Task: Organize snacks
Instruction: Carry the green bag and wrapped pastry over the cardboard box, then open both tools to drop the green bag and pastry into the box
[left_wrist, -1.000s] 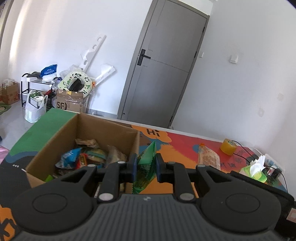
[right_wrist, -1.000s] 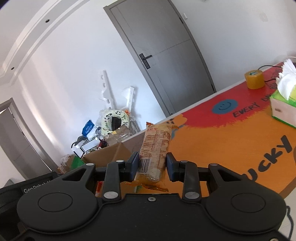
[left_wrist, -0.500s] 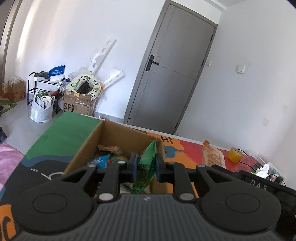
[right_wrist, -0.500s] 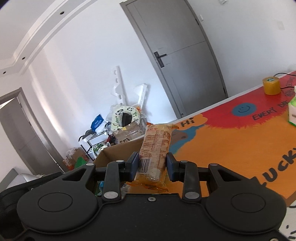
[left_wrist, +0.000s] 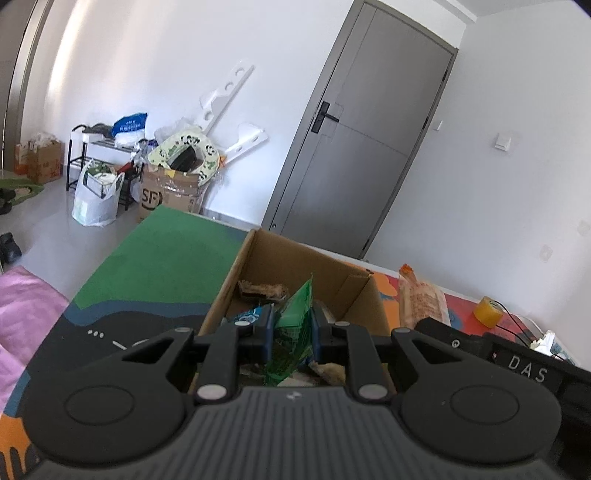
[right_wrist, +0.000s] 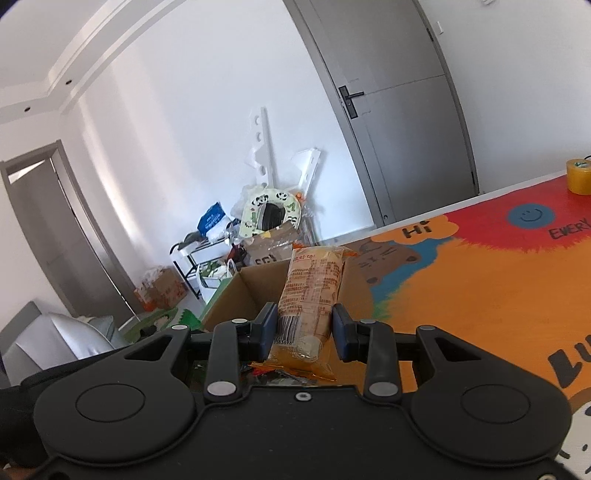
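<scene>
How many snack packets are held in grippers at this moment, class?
2. The green packet is clamped in the left gripper above the cardboard box; the orange packet is clamped in the right gripper. More snacks lie in the box, unheld.

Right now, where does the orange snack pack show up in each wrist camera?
Left wrist: orange snack pack right of centre, beside the cardboard box.
Right wrist: centre, clamped in the right claw, box behind.
Shared landmark: grey door.

Open-topped cardboard box (left_wrist: 295, 258) below, snack packets (left_wrist: 262, 290) inside.
</scene>
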